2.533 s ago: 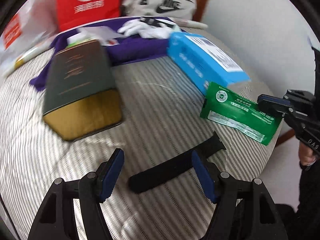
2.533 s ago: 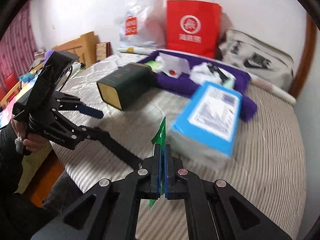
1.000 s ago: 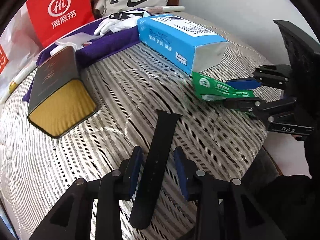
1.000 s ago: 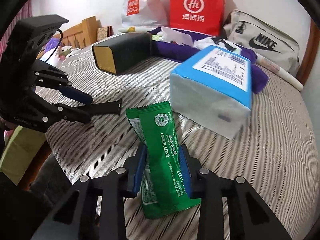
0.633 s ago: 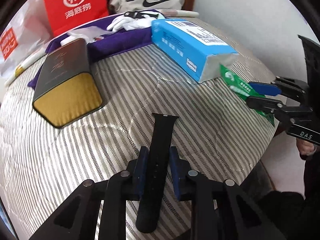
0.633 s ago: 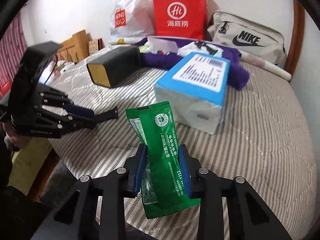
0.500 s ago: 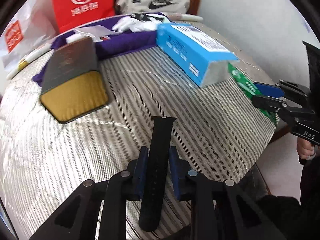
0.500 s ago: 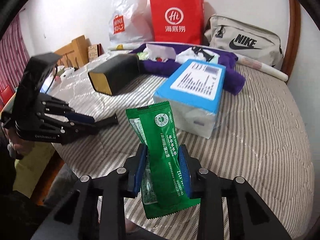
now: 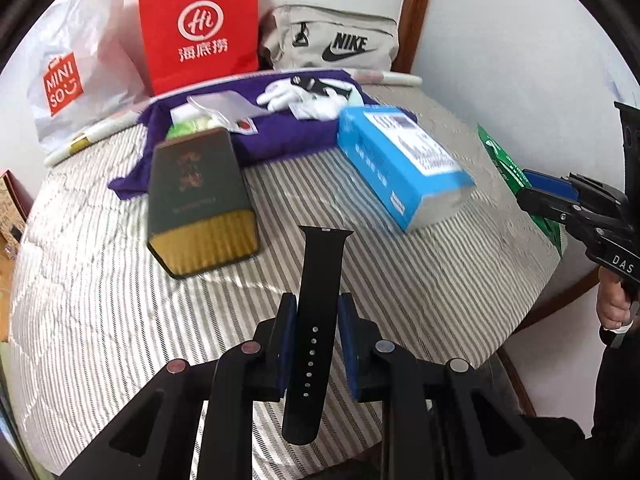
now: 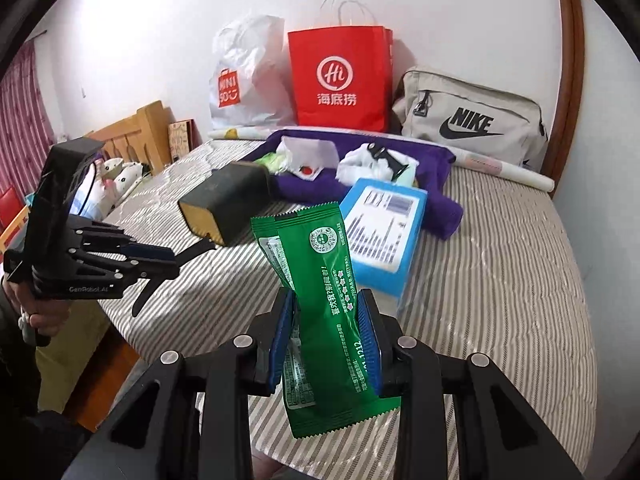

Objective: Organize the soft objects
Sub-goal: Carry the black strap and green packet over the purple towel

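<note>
My left gripper [image 9: 318, 312] is shut on a black watch strap [image 9: 320, 280] and holds it lifted above the striped bed [image 9: 120, 300]. My right gripper [image 10: 326, 308] is shut on a green snack packet [image 10: 320, 264], held upright above the bed [image 10: 500, 280]. In the left wrist view the right gripper [image 9: 532, 194] and the green packet [image 9: 502, 160] are at the far right. In the right wrist view the left gripper [image 10: 170, 266] is at the left with the strap end [image 10: 196, 248] sticking out.
On the bed lie a blue tissue pack [image 9: 400, 168], a dark green and gold box [image 9: 200, 200] and a purple cloth [image 9: 280, 136] with white gloves [image 9: 304, 96]. A red paper bag [image 9: 200, 24], a white Miniso bag [image 9: 72, 76] and a Nike bag [image 9: 332, 44] stand against the wall.
Both grippers closed on their objects and lifted them off the bed. Both have since pulled back and up a little; the blue pack and box look farther away.
</note>
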A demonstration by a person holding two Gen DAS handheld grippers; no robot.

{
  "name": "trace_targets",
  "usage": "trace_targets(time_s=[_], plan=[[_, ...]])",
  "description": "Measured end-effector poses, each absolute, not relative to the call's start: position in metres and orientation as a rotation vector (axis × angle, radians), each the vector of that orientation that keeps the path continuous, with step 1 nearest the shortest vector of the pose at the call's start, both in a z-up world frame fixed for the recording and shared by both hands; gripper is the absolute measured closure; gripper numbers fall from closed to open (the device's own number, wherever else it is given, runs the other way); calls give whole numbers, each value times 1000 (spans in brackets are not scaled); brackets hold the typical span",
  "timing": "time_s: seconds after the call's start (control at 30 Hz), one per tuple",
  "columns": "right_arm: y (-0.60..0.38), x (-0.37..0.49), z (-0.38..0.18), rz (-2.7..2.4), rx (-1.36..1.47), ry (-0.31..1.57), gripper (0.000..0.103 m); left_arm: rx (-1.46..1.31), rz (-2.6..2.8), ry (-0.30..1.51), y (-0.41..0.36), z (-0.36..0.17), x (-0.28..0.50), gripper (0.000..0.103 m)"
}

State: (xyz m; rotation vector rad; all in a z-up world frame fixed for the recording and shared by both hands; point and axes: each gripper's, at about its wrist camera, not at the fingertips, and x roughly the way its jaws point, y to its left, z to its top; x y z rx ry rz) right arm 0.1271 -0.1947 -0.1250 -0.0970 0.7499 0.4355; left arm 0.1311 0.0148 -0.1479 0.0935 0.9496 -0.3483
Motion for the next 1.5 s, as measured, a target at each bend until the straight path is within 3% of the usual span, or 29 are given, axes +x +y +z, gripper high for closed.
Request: trace_targets(time_s=[0.67,1.5], plan=[[-190,184,-81,406,-102,691,70,-3,-253,870,53,-95,172,83],[-172,277,-68,367,-77,682,70,-109,-187,874,91,-84,265,83]])
